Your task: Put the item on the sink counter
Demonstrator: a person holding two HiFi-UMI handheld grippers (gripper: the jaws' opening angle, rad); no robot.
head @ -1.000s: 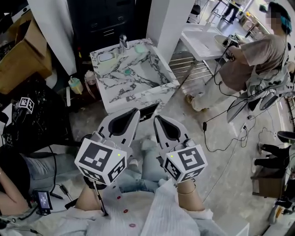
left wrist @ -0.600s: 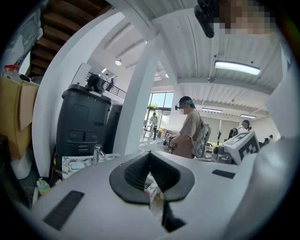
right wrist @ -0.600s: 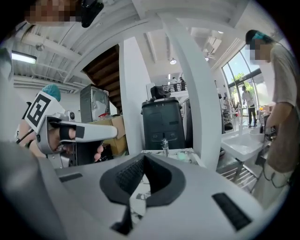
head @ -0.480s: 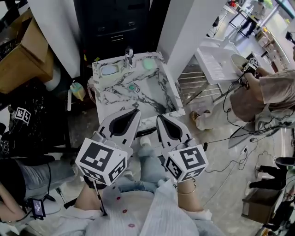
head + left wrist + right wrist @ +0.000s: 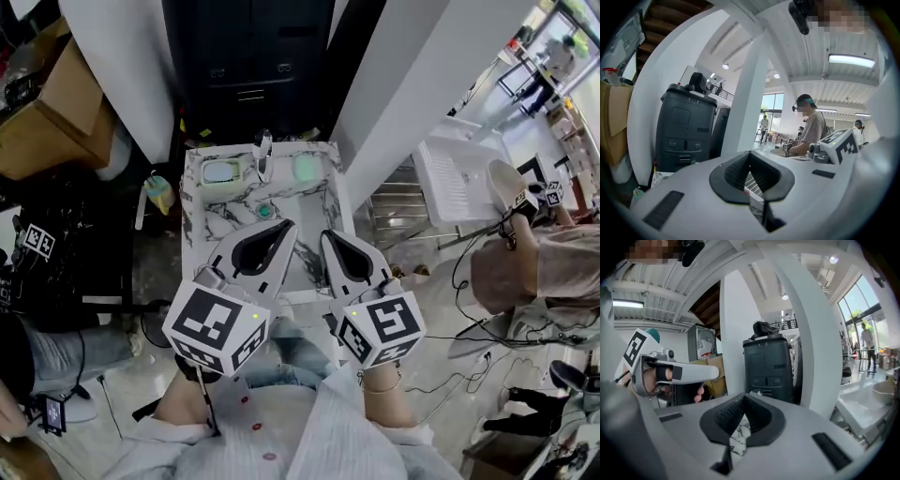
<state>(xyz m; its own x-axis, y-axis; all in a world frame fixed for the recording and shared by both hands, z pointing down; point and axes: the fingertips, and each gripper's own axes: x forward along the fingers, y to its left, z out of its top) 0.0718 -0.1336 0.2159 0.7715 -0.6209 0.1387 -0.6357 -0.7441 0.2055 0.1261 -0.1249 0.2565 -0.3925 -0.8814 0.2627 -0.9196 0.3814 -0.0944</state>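
With our left claw (image 5: 284,231) and right claw (image 5: 329,238) both closed and empty, we judge the small teal round piece (image 5: 265,211) in the white black-veined marble sink bench (image 5: 198,221) light and slick, best pinched across its edges.

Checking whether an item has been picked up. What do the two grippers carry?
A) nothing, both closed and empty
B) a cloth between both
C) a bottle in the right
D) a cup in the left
A: the left gripper and right gripper each show jaws together with nothing between them.
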